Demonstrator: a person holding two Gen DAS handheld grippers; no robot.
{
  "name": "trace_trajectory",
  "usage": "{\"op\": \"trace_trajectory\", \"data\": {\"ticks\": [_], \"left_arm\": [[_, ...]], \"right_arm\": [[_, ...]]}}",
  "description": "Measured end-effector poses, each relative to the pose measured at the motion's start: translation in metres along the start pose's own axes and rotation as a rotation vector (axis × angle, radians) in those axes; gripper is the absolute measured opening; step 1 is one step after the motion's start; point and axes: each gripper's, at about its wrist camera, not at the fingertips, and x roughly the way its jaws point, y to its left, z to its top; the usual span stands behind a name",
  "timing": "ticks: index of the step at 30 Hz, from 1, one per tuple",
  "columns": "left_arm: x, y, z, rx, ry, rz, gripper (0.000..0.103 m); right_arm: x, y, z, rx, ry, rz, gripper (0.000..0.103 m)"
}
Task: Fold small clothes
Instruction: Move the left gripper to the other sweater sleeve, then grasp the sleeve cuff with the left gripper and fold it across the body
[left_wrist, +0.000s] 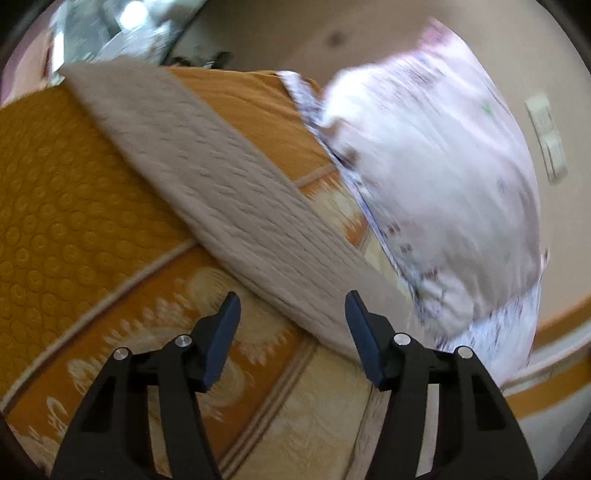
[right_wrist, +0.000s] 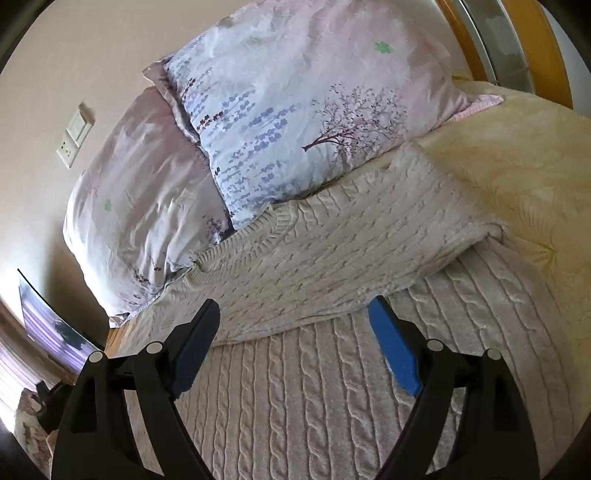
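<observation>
A beige cable-knit sweater (right_wrist: 314, 387) lies flat on the bed, with one sleeve (right_wrist: 332, 254) folded across its upper part. In the left wrist view it shows as a long beige knit strip (left_wrist: 221, 184) running diagonally over the bedspread. My left gripper (left_wrist: 291, 306) is open and empty, just above the sweater's near edge. My right gripper (right_wrist: 293, 310) is open and empty, hovering over the sweater's body just below the folded sleeve.
The bed has an orange and cream patterned bedspread (left_wrist: 74, 203). Two floral pillows (right_wrist: 295, 96) (right_wrist: 140, 206) lean against the wall at the head. A wall switch plate (right_wrist: 75, 134) is beside them. A wooden bed edge (right_wrist: 535, 37) is at the far right.
</observation>
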Motion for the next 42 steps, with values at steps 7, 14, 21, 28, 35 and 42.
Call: {"op": "trace_trajectory", "data": {"ticks": [7, 14, 21, 28, 35, 42], "left_arm": [[-0.003, 0.021, 0.026, -0.163, -0.068, -0.006, 0.05], [-0.006, 0.039, 0.044, -0.22, -0.114, 0.017, 0.031], [-0.007, 0.024, 0.045, -0.171, -0.136, -0.002, 0.006], [-0.006, -0.088, 0.024, 0.051, -0.11, -0.187, 0.006], [0.06, -0.225, -0.083, 0.369, 0.131, -0.344, 0.006], [0.144, -0.257, -0.221, 0.578, 0.457, -0.254, 0.026]], "right_arm": [[0.003, -0.001, 0.0, 0.014, 0.018, 0.006, 0.085], [0.005, -0.001, 0.0, 0.026, 0.025, 0.017, 0.086], [0.005, -0.002, -0.001, 0.034, 0.026, 0.04, 0.086], [0.002, -0.003, -0.003, 0.04, 0.016, 0.062, 0.086], [-0.003, -0.003, -0.002, 0.043, 0.028, 0.056, 0.086], [-0.03, -0.004, 0.008, -0.026, 0.041, -0.029, 0.086]]}}
